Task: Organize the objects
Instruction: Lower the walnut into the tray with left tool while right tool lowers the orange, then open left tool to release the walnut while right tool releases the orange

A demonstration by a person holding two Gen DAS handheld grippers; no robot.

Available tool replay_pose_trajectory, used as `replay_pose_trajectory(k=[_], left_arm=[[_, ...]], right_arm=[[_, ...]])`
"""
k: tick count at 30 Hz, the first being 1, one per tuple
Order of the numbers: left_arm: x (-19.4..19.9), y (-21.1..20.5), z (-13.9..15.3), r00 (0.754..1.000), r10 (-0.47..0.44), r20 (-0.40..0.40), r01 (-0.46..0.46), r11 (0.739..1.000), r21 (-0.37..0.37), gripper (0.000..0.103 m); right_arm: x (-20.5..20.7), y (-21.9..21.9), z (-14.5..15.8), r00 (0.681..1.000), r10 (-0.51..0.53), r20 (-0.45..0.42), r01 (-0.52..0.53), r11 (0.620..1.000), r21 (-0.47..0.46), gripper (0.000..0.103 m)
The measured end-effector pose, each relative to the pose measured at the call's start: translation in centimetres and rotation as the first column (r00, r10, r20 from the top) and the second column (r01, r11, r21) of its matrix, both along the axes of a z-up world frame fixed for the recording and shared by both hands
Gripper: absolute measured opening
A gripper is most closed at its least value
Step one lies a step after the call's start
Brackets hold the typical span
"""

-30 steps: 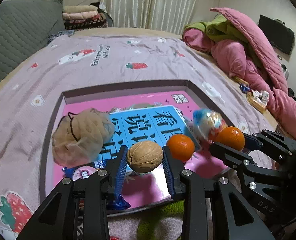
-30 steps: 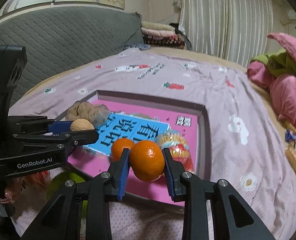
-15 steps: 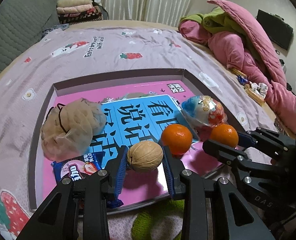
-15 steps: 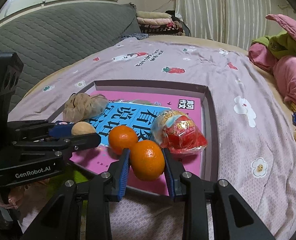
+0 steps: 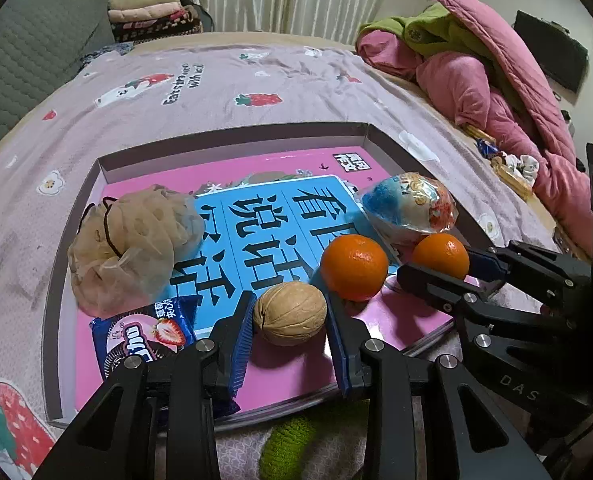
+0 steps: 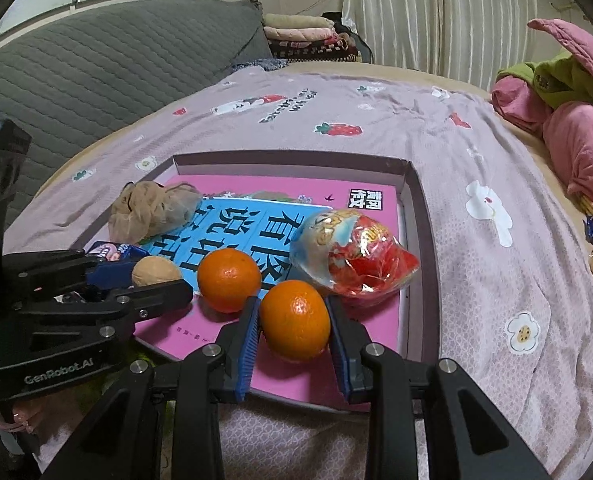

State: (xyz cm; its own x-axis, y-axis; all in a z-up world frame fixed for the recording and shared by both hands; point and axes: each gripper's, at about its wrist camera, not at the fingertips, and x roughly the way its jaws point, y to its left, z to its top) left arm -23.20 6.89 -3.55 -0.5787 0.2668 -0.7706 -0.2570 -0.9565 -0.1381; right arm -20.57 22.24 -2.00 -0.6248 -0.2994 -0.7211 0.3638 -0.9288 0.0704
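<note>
Both loads had sunk closer to the box [image 5: 96, 168]: the left hand-held gripper [image 5: 290, 314] clamped a walnut [image 5: 290, 314], the right hand-held gripper [image 6: 295, 320] an orange [image 6: 295, 320], each directly above the book [image 5: 256, 216].

My left gripper [image 5: 290, 354] and right gripper [image 6: 295, 354] are matte black, angular frames with triangular cut-outs and round silver screw heads along the arms. My fingers [image 5: 243, 340] are lined with ribbed blue pads. White lettering "GenRobot.AI" marks the left one's side at lower left of the right view, and "DAS" shows at lower right of the left view.
</note>
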Motion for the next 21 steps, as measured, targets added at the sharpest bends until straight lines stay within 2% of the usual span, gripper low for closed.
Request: replay_pose_trajectory(k=[21], left_arm=[[-0.51, -0.16, -0.48, 1.000, 0.001, 0.009, -0.001, 1.000, -0.005, 0.035]], right_arm=[[-0.87, -0.37, -0.25, 1.000, -0.012, 0.025, 0.011, 0.999, 0.043, 0.033]])
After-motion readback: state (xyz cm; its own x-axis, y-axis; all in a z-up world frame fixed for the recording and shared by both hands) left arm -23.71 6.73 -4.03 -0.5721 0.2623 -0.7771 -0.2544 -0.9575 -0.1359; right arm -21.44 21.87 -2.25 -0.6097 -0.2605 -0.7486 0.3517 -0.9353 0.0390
